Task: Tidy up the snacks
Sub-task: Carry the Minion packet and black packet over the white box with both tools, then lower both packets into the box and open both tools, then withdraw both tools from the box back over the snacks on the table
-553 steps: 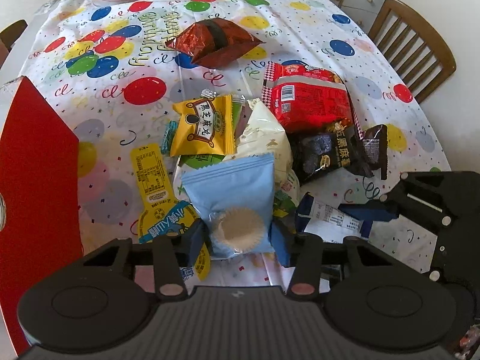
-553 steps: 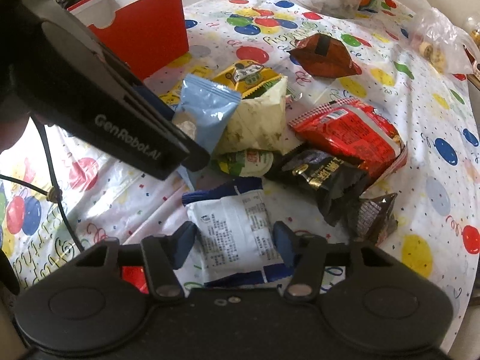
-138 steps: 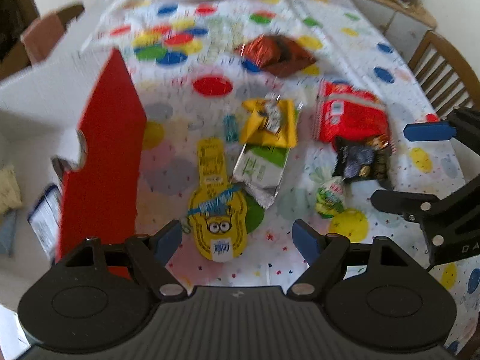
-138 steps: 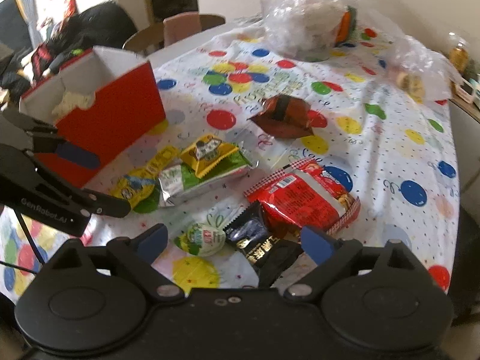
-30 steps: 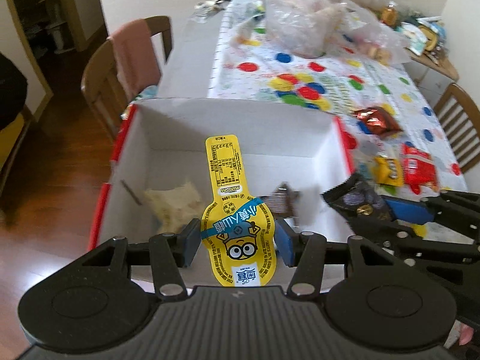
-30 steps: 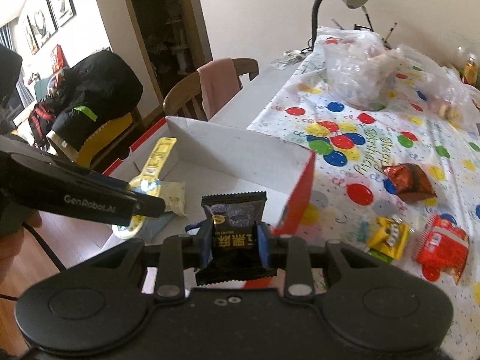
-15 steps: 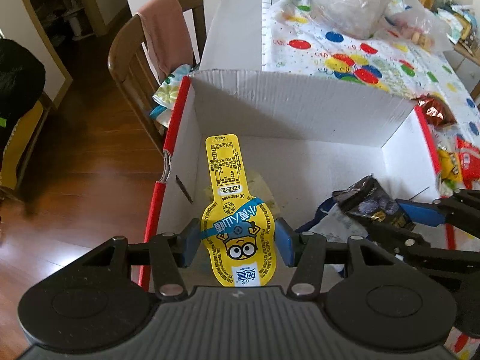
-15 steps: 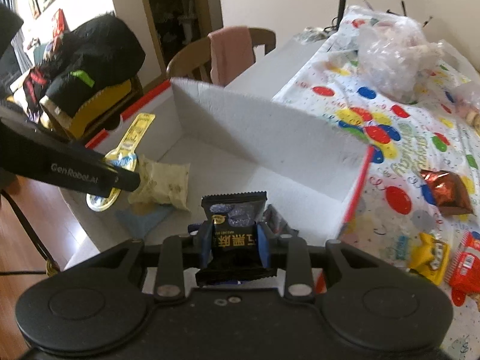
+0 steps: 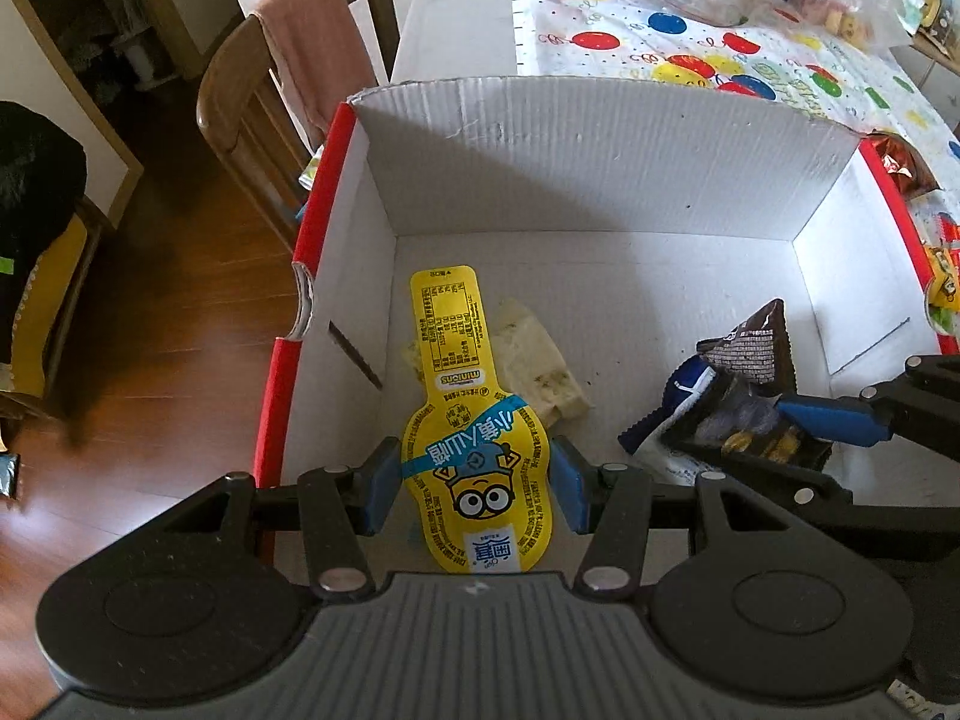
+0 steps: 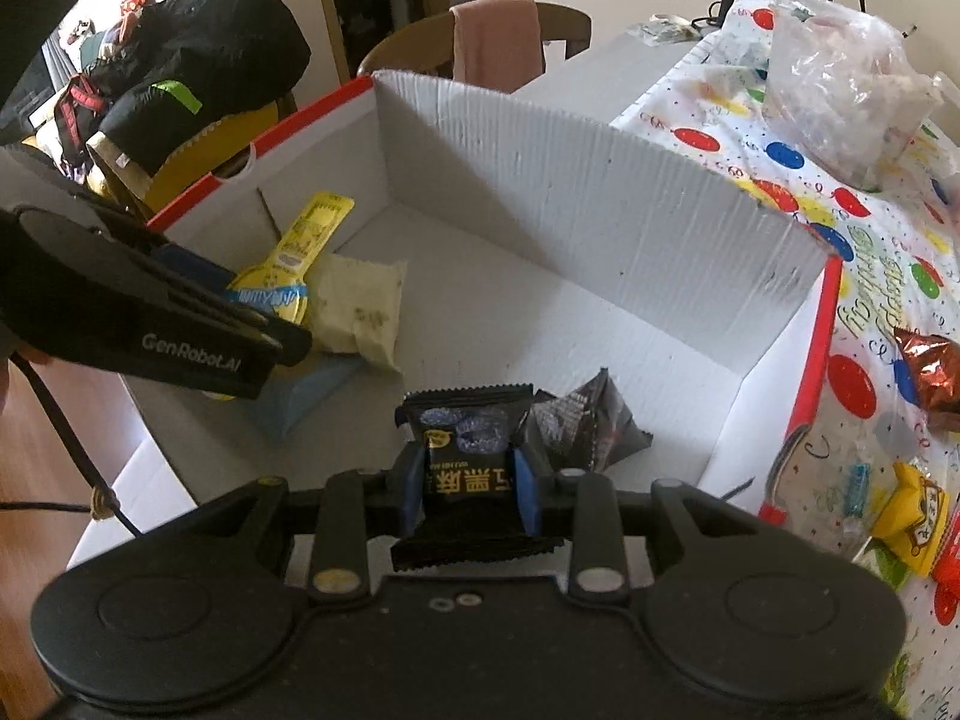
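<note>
My left gripper [image 9: 474, 483] is shut on a yellow Minions snack pack [image 9: 465, 414] and holds it inside the red and white cardboard box [image 9: 600, 150], near its left wall. My right gripper [image 10: 467, 480] is shut on a black snack packet [image 10: 471, 468] and holds it over the box floor [image 10: 540, 324]. In the box lie a pale yellow packet [image 9: 540, 360], a light blue packet [image 10: 300, 396], a dark foil packet [image 10: 585, 426] and a white and blue packet [image 9: 672, 420]. The left gripper also shows in the right wrist view [image 10: 264, 312].
The box stands at the table's end on a balloon-print cloth [image 9: 720, 60]. Loose snacks lie right of the box: a brown foil bag [image 10: 927, 372], a yellow packet [image 10: 912, 510]. Plastic bags [image 10: 840, 120] sit at the far end. A wooden chair [image 9: 270, 90] stands beside the table.
Both grippers have moved forward and lower into the box with their snacks still held. The box now fills both views.
</note>
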`<state>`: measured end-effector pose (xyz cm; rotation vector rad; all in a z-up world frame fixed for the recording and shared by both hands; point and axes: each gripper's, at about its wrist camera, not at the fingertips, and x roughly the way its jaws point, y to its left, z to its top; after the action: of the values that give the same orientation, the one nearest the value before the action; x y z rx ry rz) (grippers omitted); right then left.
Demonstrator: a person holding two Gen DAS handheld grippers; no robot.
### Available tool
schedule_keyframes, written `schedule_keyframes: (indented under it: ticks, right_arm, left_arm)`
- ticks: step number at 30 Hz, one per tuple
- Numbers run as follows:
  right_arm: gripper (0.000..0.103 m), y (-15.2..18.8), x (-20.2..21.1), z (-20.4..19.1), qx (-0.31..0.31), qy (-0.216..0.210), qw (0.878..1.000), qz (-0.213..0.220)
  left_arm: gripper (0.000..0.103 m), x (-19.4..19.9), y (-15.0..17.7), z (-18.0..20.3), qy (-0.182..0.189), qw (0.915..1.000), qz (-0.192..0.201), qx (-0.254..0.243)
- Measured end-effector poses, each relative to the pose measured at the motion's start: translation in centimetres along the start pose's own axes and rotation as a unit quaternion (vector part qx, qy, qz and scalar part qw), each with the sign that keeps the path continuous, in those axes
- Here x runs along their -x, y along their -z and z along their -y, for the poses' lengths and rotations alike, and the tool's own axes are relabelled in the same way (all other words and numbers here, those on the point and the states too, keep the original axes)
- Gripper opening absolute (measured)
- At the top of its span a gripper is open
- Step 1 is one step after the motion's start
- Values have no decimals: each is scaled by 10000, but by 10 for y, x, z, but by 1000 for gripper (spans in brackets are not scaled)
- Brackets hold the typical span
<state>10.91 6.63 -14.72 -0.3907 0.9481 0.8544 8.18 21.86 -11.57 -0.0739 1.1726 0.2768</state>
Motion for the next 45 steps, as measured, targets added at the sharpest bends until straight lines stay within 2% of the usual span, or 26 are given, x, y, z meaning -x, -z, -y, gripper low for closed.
schedule_keyframes:
  ticks: [12, 18, 20, 27, 33, 38, 41, 45]
  right_arm:
    - [36, 0, 7, 2, -134, -19, 9999, -14]
    - [47, 0, 20, 3, -215, -94, 9997, 91]
    - [49, 0, 25, 3, -245, -100, 9995, 142]
    - [60, 3, 52, 3, -304, -130, 9986, 407]
    - [66, 8, 77, 8, -407, -96, 9971, 639]
    - [75, 15, 97, 18, -507, -10, 9953, 829]
    - [79, 23, 109, 27, -552, 44, 9942, 921]
    - [83, 34, 126, 42, -633, 67, 9925, 1048]
  left_arm:
    - [53, 3, 5, 3, -18, 10000, 77, 34]
    - [55, 12, 9, 5, 49, 9998, 183, 62]
    - [61, 17, 10, 6, 77, 9996, 259, 75]
    - [62, 40, 15, 13, 224, 9982, 548, 67]
    - [68, 61, 16, 25, 396, 9953, 878, 8]
    - [69, 76, 17, 41, 567, 9923, 1096, -56]
    - [77, 84, 18, 51, 667, 9900, 1244, -77]
    - [77, 93, 17, 66, 810, 9868, 1395, -118]
